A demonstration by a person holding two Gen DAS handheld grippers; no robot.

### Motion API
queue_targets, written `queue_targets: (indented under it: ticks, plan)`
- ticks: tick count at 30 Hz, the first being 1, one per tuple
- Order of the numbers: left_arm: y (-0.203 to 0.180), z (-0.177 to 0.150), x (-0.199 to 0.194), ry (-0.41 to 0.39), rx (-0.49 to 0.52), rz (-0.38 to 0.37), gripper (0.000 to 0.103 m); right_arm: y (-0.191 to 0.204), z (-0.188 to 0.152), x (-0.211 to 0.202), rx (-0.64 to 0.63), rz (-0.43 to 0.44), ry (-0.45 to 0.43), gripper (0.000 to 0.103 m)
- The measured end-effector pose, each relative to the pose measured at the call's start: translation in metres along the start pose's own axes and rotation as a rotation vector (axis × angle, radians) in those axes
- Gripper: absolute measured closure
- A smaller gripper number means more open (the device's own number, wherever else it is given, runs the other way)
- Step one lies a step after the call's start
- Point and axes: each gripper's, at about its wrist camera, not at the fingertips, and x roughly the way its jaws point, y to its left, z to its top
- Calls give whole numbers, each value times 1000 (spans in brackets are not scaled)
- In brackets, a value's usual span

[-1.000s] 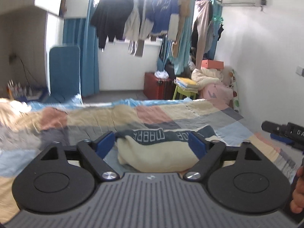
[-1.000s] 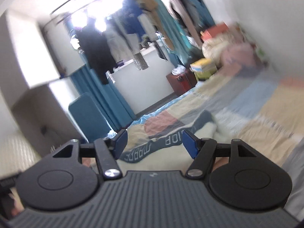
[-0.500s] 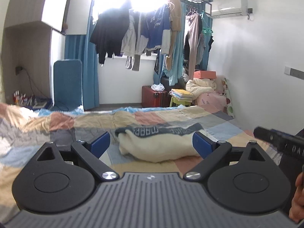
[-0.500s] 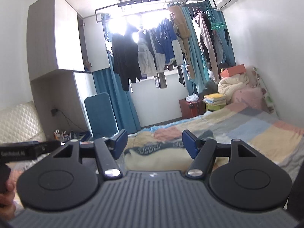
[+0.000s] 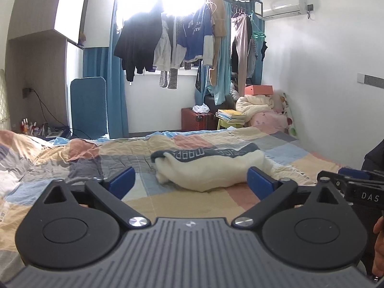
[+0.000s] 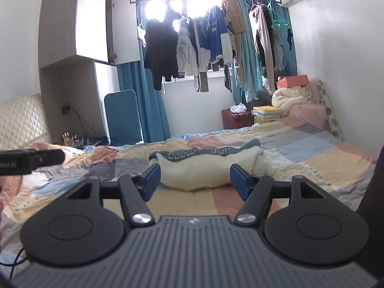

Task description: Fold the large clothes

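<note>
My left gripper [image 5: 189,180] jaws opening wide, nothing between; right gripper [image 6: 194,177] jaws spread, empty. Ahead, folded cream garment [image 5: 211,170] with grey lettered band lies bundled mid-bed on the patchwork quilt [image 5: 168,196]. Beyond: hanging clothes [image 5: 177,38] at bright window, blue curtains [image 5: 115,91].
</note>
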Motion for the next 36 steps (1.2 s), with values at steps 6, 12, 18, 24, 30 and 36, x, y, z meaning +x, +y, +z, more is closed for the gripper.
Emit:
queue_targets:
  ticks: [6, 12, 18, 24, 30, 36]
  plan:
    - [6, -4, 7, 28, -35, -12, 0, -2, -4, 5, 27, -8, 15, 32]
    - [7, -7, 14, 55, -37, -1, 0, 0, -5, 9, 16, -25, 28, 32]
    - [10, -6, 18, 75, -51, 13, 0, 8, -4, 14, -3, -33, 40, 31]
    - [10, -6, 21, 93, -48, 24, 0, 13, -4, 14, -9, -29, 36, 19]
    - [10, -8, 21, 96, -40, 40, 0, 11, -3, 18, -8, -44, 48, 11]
    - [10, -9, 17, 88, -35, 54, 0, 7, -4, 23, 10, -76, 59, 0]
